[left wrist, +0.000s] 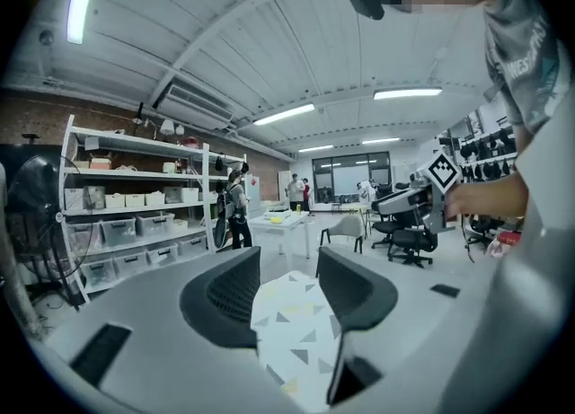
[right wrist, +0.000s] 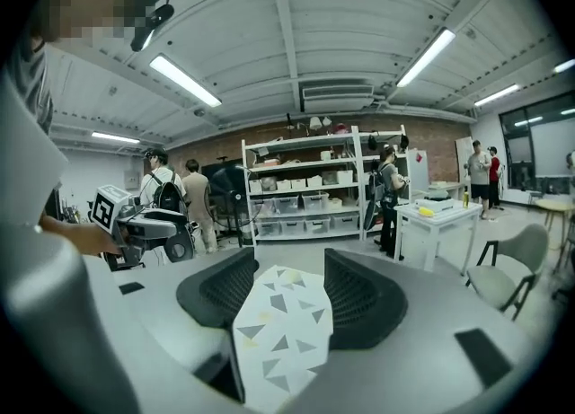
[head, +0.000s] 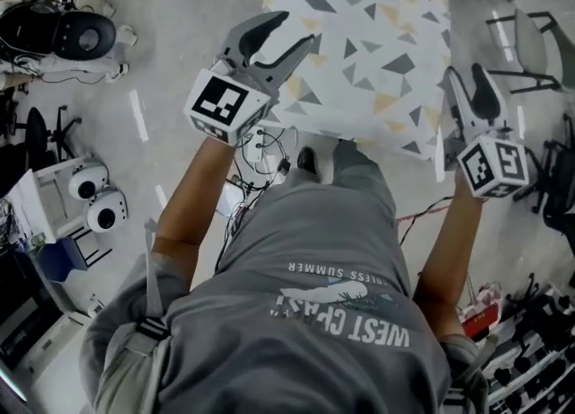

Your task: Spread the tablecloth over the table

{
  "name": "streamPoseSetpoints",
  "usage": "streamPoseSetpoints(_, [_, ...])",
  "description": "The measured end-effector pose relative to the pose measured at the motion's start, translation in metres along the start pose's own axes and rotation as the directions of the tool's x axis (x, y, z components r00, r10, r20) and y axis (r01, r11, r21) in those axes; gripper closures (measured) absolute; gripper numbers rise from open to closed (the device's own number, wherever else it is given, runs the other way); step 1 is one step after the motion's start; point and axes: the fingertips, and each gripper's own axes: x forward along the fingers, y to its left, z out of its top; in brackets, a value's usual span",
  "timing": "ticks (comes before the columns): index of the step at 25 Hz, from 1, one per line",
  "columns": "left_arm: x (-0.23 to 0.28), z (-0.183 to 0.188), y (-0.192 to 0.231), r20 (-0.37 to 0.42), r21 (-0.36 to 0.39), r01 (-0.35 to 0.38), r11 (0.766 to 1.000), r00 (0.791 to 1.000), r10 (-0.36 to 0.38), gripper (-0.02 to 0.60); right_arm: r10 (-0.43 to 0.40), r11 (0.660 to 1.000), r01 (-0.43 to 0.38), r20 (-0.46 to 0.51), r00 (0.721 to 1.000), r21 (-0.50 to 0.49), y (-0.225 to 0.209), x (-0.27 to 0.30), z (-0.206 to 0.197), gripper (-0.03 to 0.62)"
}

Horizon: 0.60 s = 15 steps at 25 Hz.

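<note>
The tablecloth [head: 359, 35] lies flat over the surface, which it hides, just ahead of both grippers. The left gripper [head: 292, 33] hangs above its near left corner and the right gripper [head: 467, 80] is beside its near right corner. Both have their jaws spread and seem to pinch nothing.
</note>
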Motion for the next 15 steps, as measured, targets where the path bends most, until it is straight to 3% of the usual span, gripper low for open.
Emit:
streamPoseSetpoints(8, [0.053, -0.107, 0.061, -0.199, -0.087, -0.094, 0.992, 0.977, 0.075, 0.393, 0.012, 0.993, 0.004, -0.133, 0.991, 0.120, -0.055, 0.072, -0.065, 0.338])
streamPoseSetpoints(12, [0.066, -0.168, 0.085, -0.301, -0.124, -0.123, 0.985, 0.950, 0.081, 0.393, 0.005, 0.985, 0.028, -0.193, 0.981, 0.169, -0.080, 0.104, -0.102, 0.333])
streamPoseSetpoints(15, [0.069, -0.213, 0.106, -0.381, -0.138, -0.164, 0.977, 0.919, 0.101, 0.393, -0.006, 0.978, 0.056, -0.243, 0.970, 0.200, -0.104, 0.125, -0.133, 0.327])
